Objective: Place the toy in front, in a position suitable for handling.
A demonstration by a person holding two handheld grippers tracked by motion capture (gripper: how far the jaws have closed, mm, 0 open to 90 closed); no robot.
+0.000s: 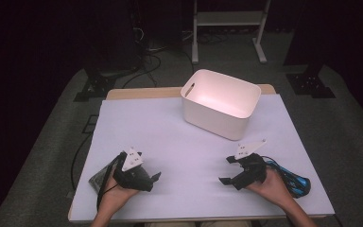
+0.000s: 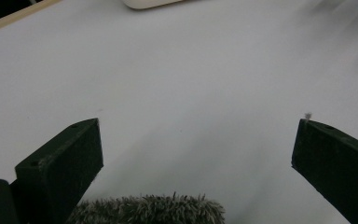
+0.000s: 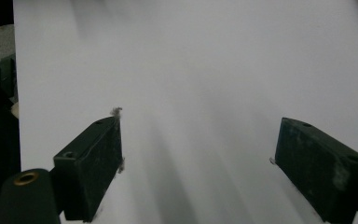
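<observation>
My left tongs (image 1: 157, 176) and right tongs (image 1: 227, 169): black bodies, each topped by a grey three-cornered plate with small dark marks. Jaws are flat black blocks with screw holes, lint on the tips. Blue-and-black cable trails off the right unit.

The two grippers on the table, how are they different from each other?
The left gripper rests beside a black packet at the table's left edge; the right gripper has a blue cable bunched behind it. The left gripper points right, toward the middle; the right gripper points left. In the left gripper view something grey and fuzzy sits low between the jaws; the right gripper's jaws frame bare table. Both are black, hand-held, open, and carry a grey three-cornered plate.
</observation>
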